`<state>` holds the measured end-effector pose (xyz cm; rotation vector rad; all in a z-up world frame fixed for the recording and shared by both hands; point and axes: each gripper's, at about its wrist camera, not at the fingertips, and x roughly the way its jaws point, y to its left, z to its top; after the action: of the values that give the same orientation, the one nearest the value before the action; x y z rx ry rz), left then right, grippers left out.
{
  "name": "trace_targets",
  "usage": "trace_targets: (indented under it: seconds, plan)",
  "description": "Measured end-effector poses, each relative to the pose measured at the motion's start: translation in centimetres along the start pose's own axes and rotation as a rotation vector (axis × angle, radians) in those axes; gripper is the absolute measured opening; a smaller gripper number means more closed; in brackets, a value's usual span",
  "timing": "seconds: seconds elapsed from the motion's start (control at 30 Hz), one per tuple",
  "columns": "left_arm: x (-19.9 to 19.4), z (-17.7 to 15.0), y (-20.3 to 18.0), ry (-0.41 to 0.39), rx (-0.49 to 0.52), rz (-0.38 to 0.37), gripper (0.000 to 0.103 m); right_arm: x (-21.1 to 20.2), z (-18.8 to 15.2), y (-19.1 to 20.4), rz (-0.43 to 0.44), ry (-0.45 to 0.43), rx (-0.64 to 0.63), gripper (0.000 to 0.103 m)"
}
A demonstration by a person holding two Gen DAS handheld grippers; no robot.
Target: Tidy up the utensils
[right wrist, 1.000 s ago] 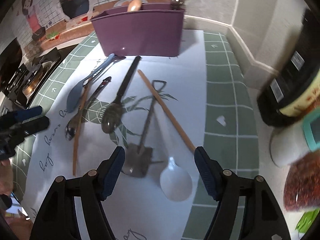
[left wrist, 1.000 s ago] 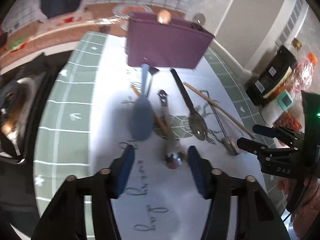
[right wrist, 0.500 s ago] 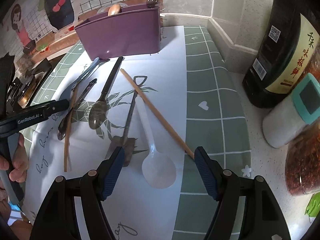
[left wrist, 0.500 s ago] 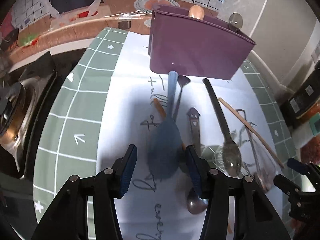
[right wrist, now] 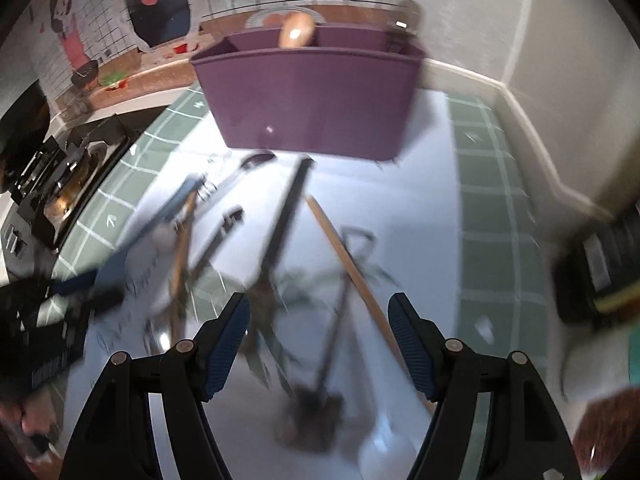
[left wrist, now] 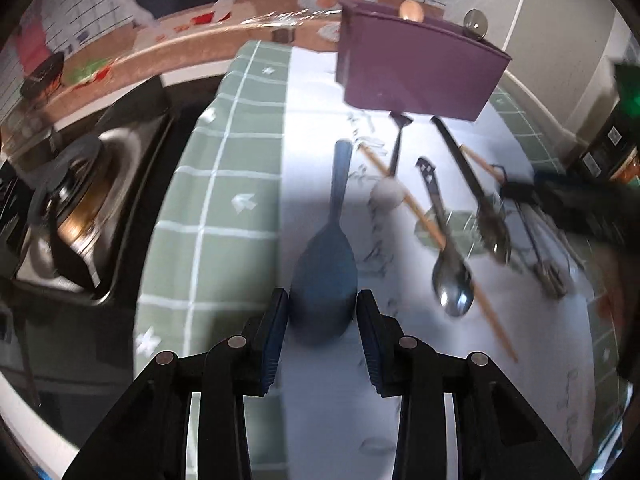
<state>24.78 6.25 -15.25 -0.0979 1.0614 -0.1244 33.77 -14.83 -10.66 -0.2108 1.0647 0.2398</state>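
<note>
Several utensils lie on a white mat (left wrist: 316,128) before a purple holder (left wrist: 416,70), which also shows in the right wrist view (right wrist: 316,100). My left gripper (left wrist: 322,312) is open, its jaws on either side of the bowl of a blue spoon (left wrist: 326,264). To its right lie a wooden chopstick (left wrist: 424,216), a metal spoon (left wrist: 450,276), a black-handled spoon (left wrist: 476,200) and a small metal shovel (left wrist: 540,256). My right gripper (right wrist: 318,320) is open and empty above the black-handled spoon (right wrist: 280,248), a chopstick (right wrist: 352,276), the shovel (right wrist: 320,392) and a white spoon (right wrist: 380,444).
A stove with a pot (left wrist: 76,208) is at the left beyond the green checked cloth (left wrist: 224,184). A dark bottle (right wrist: 600,264) stands at the right by the wall. The holder holds a wooden spoon (right wrist: 296,30) and a metal spoon (right wrist: 404,24).
My left gripper has moved forward and down, so its jaws now flank the blue spoon's bowl. My right gripper has swung left toward the holder; its view is blurred.
</note>
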Motion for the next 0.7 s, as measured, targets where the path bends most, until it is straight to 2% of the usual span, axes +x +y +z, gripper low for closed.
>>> trace_targets:
  seconds: [0.07,0.13,0.23,0.33,0.4,0.53,0.7]
  plan:
    - [-0.7,-0.1,0.5,-0.005,-0.019,-0.006,0.037,1.3,1.3,0.8,0.017,0.019,-0.008,0.045]
    - [-1.5,0.0,1.0,-0.018,-0.04,-0.018,0.039,2.6,2.2,1.4,0.032,0.056,-0.012,0.036]
    - [-2.6,0.5,1.2,-0.045,-0.063,-0.056,0.044,3.5,2.5,2.3,0.047,0.066,-0.023,0.035]
    - [-3.0,1.9,0.7,-0.067,-0.043,-0.11,0.052,3.9,2.1,2.5,0.035,0.09,-0.032,0.014]
    - [-2.7,3.2,-0.4,-0.072,-0.006,-0.14,0.061,3.6,1.5,2.3,0.021,0.087,-0.032,0.013]
    - [-1.0,5.8,-2.6,-0.062,0.073,-0.139,0.061,2.6,-0.3,0.2,0.021,0.095,0.01,0.012]
    - [1.1,6.2,-3.5,-0.05,0.068,-0.121,0.05,1.2,-2.4,-2.0,0.059,0.094,0.095,0.012]
